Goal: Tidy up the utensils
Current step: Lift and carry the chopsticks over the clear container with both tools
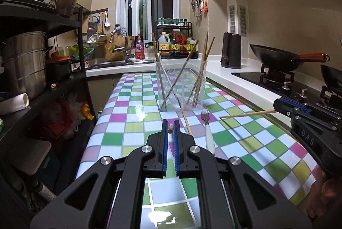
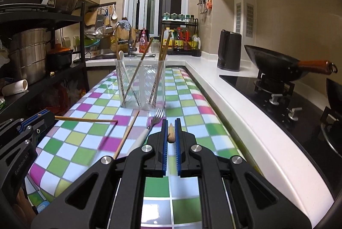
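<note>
My left gripper (image 1: 170,123) is shut on a wooden chopstick (image 1: 170,129) whose end shows between the blue pads. From the right wrist view that chopstick (image 2: 85,120) sticks out sideways from the left gripper (image 2: 51,117) above the checkered tablecloth (image 2: 74,150). My right gripper (image 2: 171,122) is shut on another chopstick (image 2: 171,134); in the left wrist view this chopstick (image 1: 245,114) juts left out of the right gripper (image 1: 276,108). Ahead stands a clear container (image 1: 181,83) (image 2: 141,85) holding several chopsticks. A white-handled fork (image 1: 208,130) (image 2: 152,123) and a loose chopstick (image 1: 187,124) (image 2: 126,135) lie in front of it.
A white counter (image 2: 224,96) runs along the right with a dark kettle (image 2: 229,53), a gas hob and a wok (image 2: 275,64). A black shelf rack (image 1: 42,79) with pots stands left of the table. The sink (image 1: 119,62) and bottles are at the back.
</note>
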